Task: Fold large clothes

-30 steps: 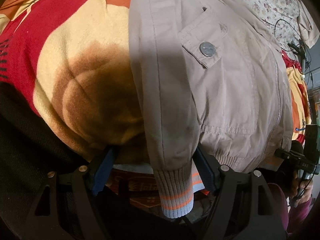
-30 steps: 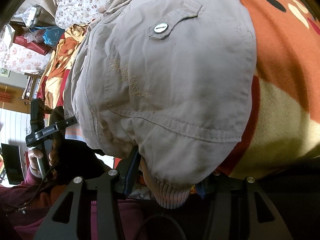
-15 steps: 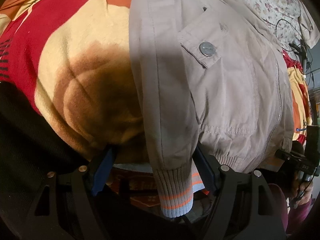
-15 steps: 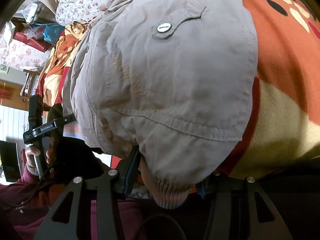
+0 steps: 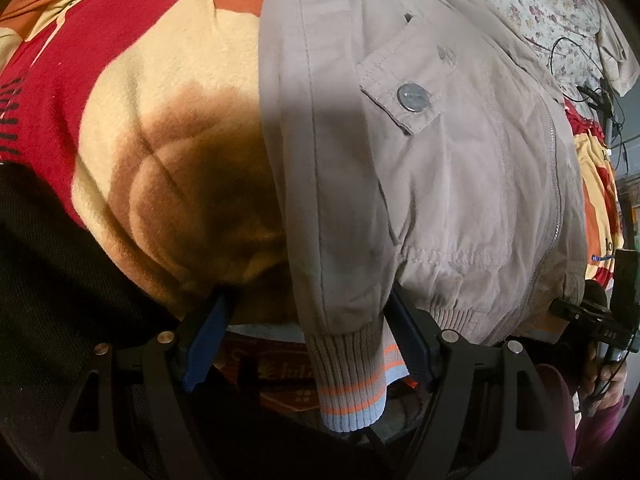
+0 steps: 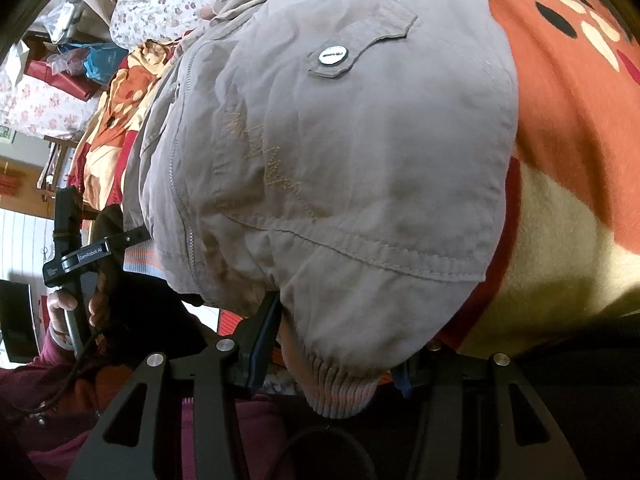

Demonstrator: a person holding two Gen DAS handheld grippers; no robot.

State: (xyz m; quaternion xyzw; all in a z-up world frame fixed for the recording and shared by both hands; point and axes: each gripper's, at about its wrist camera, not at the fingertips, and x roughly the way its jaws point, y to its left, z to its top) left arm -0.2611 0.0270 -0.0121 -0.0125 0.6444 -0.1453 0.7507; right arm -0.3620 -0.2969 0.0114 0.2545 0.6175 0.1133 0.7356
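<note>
Left gripper (image 5: 308, 344) agape, right gripper (image 6: 336, 340) astride jacket (image 6: 360, 160)

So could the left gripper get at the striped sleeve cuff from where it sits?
Probably yes: the left gripper already has the striped cuff hanging between its open fingers, with nothing in front of it. The pads do not look pressed on it.

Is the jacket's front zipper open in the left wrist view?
No, the jacket has its zipper closed down to the ribbed hem.
</note>
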